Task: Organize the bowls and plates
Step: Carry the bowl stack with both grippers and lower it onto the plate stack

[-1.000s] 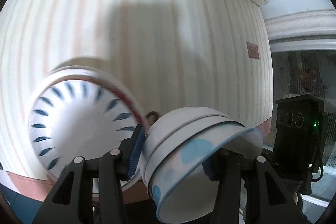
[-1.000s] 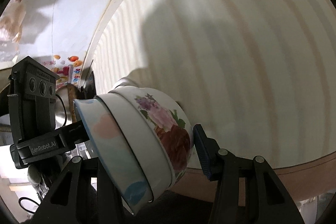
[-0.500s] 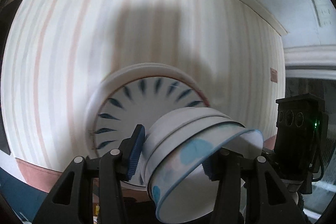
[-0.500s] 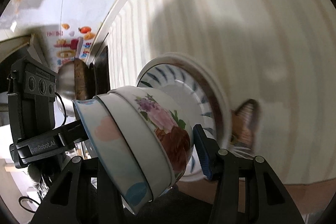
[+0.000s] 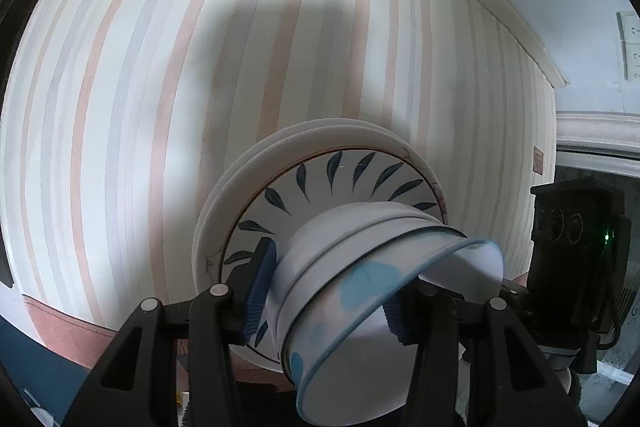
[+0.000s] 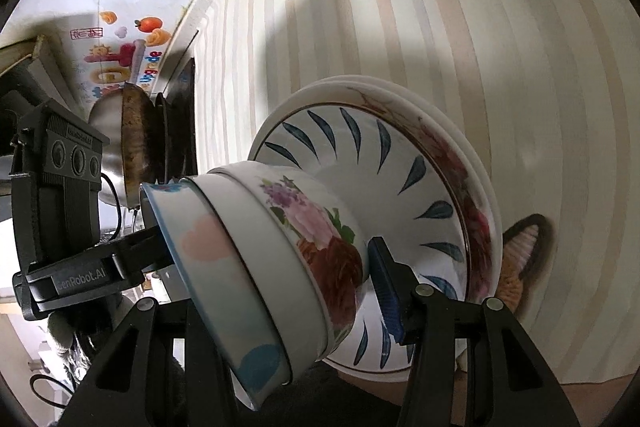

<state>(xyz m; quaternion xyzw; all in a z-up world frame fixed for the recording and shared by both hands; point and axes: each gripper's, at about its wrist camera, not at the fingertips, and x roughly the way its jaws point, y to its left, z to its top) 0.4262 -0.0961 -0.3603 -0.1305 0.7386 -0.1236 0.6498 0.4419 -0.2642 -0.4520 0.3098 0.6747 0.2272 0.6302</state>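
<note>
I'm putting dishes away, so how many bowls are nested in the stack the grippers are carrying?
3 bowls show: the floral bowl at the bottom, a plain white bowl nested inside it, and the blue-rimmed pastel bowl innermost, above the plates. More bowls could be hidden inside.

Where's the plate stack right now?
In both wrist views, the plate stack lies on the striped tablecloth, directly behind the held nested bowls.

You can read "GenRobot.AI" on the left gripper's black body (image 6: 76, 279), left of your right tongs. Poster (image 6: 116, 59) beyond it: lettering unreadable.
</note>
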